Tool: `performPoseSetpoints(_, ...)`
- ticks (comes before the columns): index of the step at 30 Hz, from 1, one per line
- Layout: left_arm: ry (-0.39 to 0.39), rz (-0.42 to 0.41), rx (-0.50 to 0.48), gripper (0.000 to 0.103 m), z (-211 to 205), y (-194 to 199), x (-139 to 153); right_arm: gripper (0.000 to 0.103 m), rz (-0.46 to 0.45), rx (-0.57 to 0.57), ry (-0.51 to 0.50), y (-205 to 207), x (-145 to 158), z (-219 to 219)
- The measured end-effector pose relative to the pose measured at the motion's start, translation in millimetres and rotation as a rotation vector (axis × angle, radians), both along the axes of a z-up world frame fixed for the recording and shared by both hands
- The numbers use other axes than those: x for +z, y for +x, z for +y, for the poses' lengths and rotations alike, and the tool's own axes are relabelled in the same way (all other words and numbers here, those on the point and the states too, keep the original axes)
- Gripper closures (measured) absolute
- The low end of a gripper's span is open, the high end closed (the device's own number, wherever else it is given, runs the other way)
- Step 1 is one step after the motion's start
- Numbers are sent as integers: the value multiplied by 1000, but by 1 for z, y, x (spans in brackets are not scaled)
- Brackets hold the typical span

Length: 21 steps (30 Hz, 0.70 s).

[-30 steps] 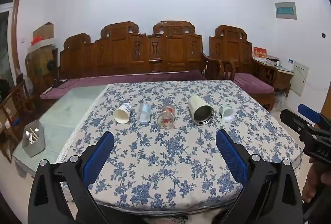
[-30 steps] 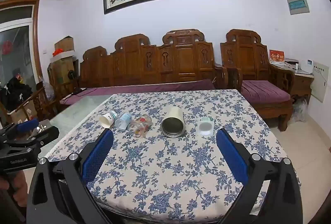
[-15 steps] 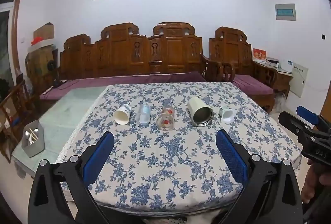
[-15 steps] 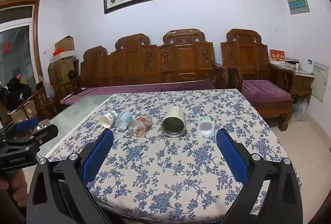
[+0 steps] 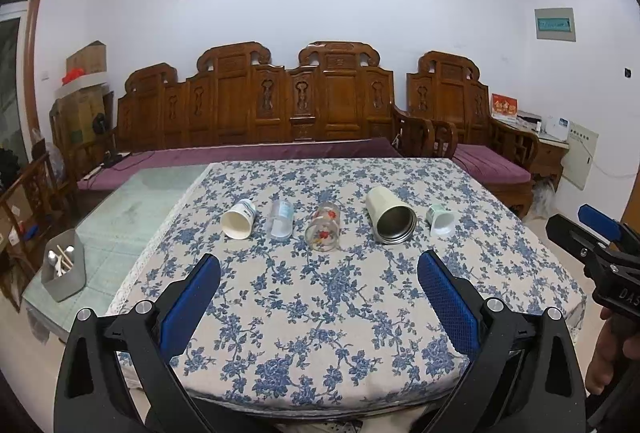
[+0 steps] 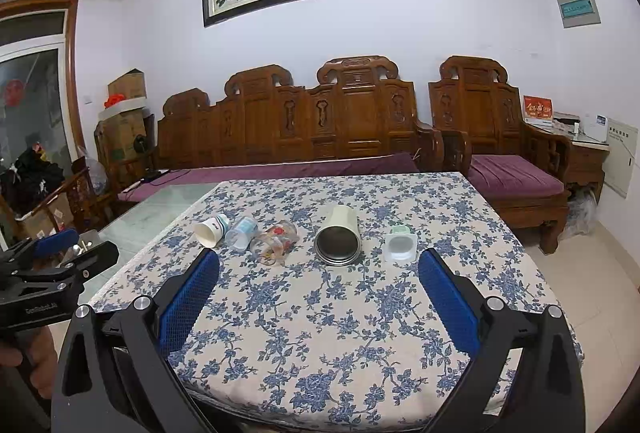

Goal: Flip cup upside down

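Several cups lie on their sides in a row on the blue-flowered tablecloth (image 5: 320, 293), mouths toward me: a white paper cup (image 5: 238, 219) (image 6: 211, 229), a clear plastic cup (image 5: 281, 219) (image 6: 241, 232), a glass with red flowers (image 5: 324, 227) (image 6: 275, 242), a cream metal tumbler (image 5: 390, 215) (image 6: 339, 235) and a small white-green cup (image 5: 440, 220) (image 6: 400, 244). My left gripper (image 5: 319, 303) is open and empty, well short of the row. My right gripper (image 6: 319, 303) is open and empty, also short of it.
A carved wooden sofa (image 5: 280, 113) with purple cushions stands behind the table. A glass-topped table (image 5: 132, 209) with a grey utensil holder (image 5: 64, 275) adjoins on the left. An armchair (image 6: 516, 169) stands at the right.
Both grippers have drifted back slightly; the cups look a little smaller and farther. Nothing on the table has moved.
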<state>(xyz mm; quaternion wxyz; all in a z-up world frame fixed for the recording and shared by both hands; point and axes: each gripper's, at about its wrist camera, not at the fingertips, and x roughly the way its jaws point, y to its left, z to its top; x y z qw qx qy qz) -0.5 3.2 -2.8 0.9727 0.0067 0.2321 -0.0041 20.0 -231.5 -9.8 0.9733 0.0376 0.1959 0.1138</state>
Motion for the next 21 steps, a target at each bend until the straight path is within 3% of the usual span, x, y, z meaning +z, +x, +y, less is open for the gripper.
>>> performPoseSetpoints(21,-4,4,-6,8,0,1,-1,3,0,0,1,-2,-1,3)
